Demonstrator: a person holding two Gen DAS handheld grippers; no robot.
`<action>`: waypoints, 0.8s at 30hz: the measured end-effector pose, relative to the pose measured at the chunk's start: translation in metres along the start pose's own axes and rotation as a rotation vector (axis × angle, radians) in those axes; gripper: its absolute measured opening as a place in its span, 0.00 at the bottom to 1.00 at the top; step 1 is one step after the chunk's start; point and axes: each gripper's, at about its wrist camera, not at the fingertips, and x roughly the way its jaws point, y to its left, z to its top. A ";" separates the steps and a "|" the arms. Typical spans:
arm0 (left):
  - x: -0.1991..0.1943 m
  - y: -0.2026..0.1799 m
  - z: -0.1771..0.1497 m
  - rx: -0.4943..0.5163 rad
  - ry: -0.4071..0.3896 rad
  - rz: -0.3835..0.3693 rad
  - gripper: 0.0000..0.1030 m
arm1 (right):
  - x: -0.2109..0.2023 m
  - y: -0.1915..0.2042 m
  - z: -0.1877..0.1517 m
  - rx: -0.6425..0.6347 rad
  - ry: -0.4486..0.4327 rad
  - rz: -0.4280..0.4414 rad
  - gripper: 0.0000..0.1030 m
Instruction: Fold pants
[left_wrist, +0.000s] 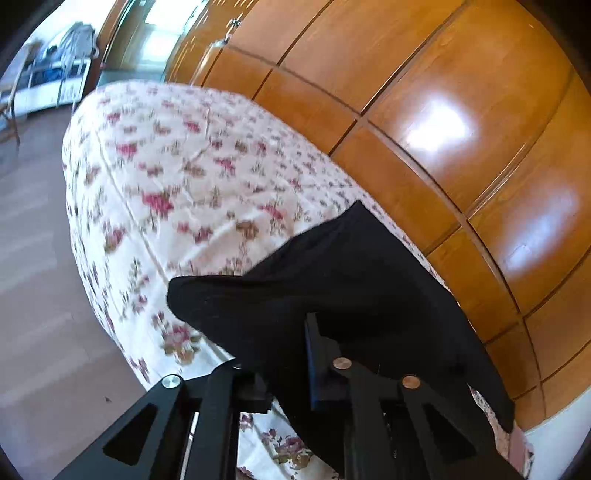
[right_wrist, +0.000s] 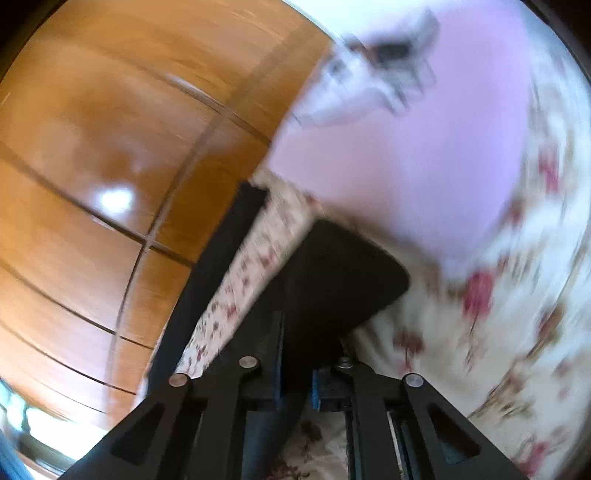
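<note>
Left wrist view
Left gripper (left_wrist: 291, 373): clenched on a bunch of black fabric, its jaws close together with cloth between them.
Pants (left_wrist: 332, 280): black, lifted at the gripped end, the rest draping down onto the bed along the side next to the wardrobe.
Bed (left_wrist: 166, 166): covered by a cream spread with red and olive flowers; it runs away from the camera.
Wardrobe (left_wrist: 424, 110): glossy orange-brown wood panels, right beside the bed.
Floor (left_wrist: 33, 277): greyish planks to the left of the bed.

Right wrist view (blurred)
Right gripper (right_wrist: 297, 373): grasping black cloth, jaws nearly closed around it.
Pants (right_wrist: 332, 280): a dark fold rises from the jaws over the floral spread.
Bed (right_wrist: 498, 332): flowered spread on the right, with a pink pillow (right_wrist: 406, 166) above.
Wardrobe (right_wrist: 110, 166): fills the left.
</note>
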 end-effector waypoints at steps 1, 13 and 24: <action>-0.001 -0.002 0.001 0.011 -0.001 0.009 0.11 | -0.010 0.012 0.003 -0.066 -0.044 -0.006 0.10; -0.027 0.014 0.011 -0.043 -0.034 0.126 0.32 | 0.006 -0.017 -0.018 -0.157 0.017 -0.337 0.31; -0.044 -0.088 0.023 0.181 -0.099 -0.082 0.41 | -0.015 0.036 0.016 -0.269 -0.140 -0.271 0.38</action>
